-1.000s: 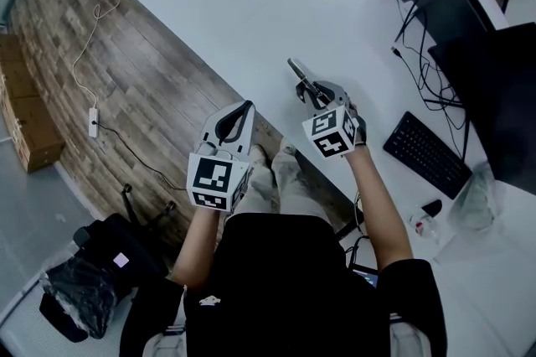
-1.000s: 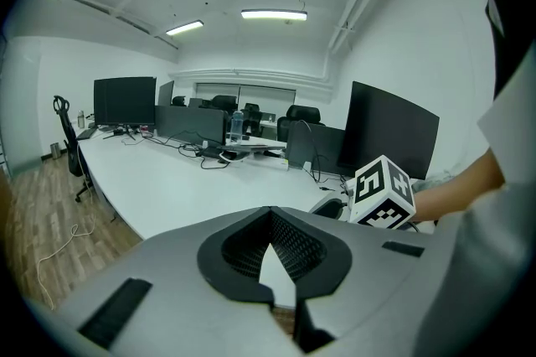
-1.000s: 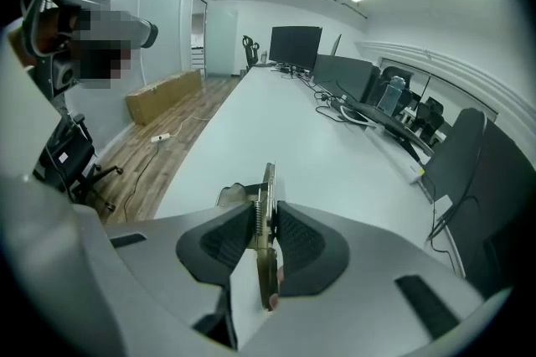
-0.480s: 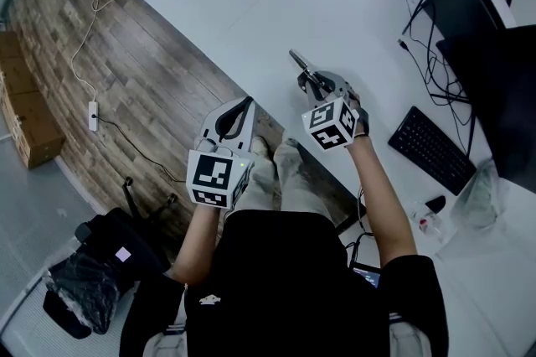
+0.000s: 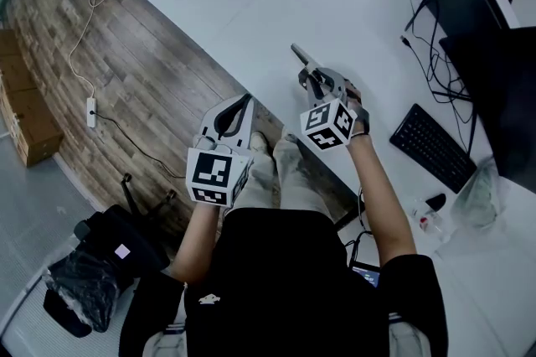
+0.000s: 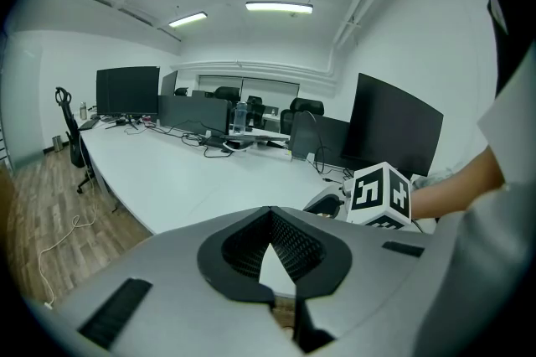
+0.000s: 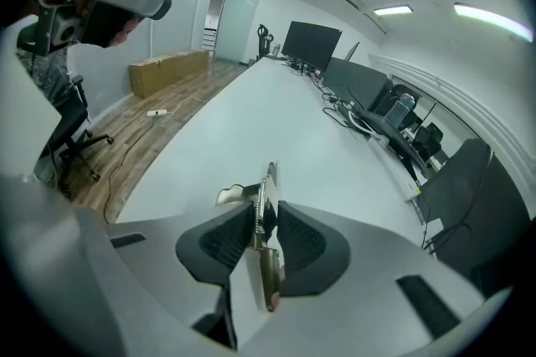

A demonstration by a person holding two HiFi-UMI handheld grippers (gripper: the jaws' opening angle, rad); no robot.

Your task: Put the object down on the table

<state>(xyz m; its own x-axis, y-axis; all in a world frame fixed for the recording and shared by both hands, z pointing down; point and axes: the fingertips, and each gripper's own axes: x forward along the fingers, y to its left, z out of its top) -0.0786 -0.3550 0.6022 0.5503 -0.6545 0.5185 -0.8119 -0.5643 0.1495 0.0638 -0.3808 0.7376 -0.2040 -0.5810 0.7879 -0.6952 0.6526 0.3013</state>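
Black keyboard (image 5: 431,147), cables (image 5: 423,66) near right hand-held gripper (image 5: 311,79) clamping metal tool (image 5: 296,55)

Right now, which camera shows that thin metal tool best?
The right gripper view: the thin metal tool with a small spring sits edge-on, pinched in the right claw. The head view shows only its tip beyond the claw; the left gripper view misses it.

No legible text or labels

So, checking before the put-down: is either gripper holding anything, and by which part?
The right gripper grips a thin metal tool about midway along it, by its spring. The left gripper holds nothing.
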